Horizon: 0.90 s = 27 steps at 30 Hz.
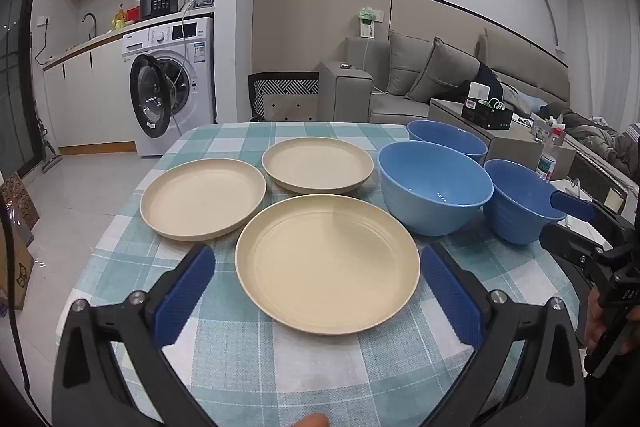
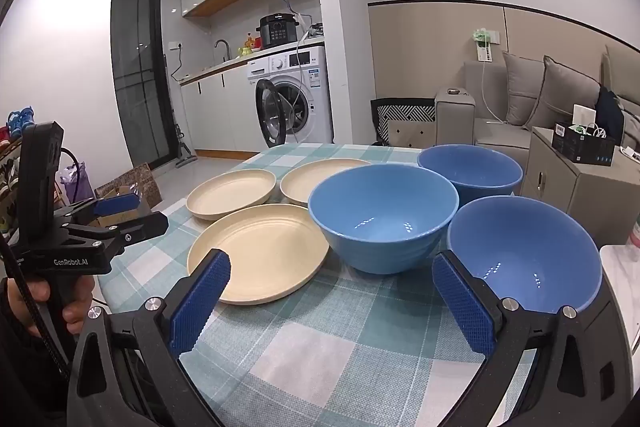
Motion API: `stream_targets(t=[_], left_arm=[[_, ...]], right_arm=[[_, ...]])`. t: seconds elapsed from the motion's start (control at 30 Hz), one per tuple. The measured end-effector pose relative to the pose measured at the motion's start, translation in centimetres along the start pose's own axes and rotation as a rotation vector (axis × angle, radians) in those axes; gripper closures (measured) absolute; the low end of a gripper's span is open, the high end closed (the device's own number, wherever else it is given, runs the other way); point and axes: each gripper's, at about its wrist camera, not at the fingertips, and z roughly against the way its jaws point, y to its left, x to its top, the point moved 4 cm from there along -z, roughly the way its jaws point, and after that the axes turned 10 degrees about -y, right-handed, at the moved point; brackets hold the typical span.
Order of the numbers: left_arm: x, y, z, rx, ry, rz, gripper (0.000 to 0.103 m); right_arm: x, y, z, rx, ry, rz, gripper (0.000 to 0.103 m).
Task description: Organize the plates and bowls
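Three beige plates lie on the checked tablecloth (image 1: 280, 359): a near plate (image 1: 328, 263), a left plate (image 1: 202, 199) and a far plate (image 1: 318, 165). To their right stand three blue bowls: a middle bowl (image 1: 436, 183), a far bowl (image 1: 446, 139) and a right bowl (image 1: 520, 203). My left gripper (image 1: 318, 255) is open, its blue pads flanking the near plate's front edge without touching it. In the right wrist view my right gripper (image 2: 332, 263) is open between the near plate (image 2: 260, 255) and the right bowl (image 2: 524, 251), just short of the middle bowl (image 2: 384, 215). Nothing is held.
A washing machine (image 1: 176, 87) with its door open stands beyond the table's far left. A grey sofa (image 1: 432, 75) and a side cabinet (image 2: 576, 183) are behind on the right. A cardboard box (image 2: 132, 183) sits on the floor to the left.
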Motion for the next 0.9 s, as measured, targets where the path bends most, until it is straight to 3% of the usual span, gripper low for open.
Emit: stream_targets(t=[0.9], left_arm=[[-0.32, 0.4, -0.5, 0.014, 0.007, -0.015, 0.0]], right_arm=[[-0.03, 0.08, -0.05, 0.003, 0.001, -0.001, 0.0]])
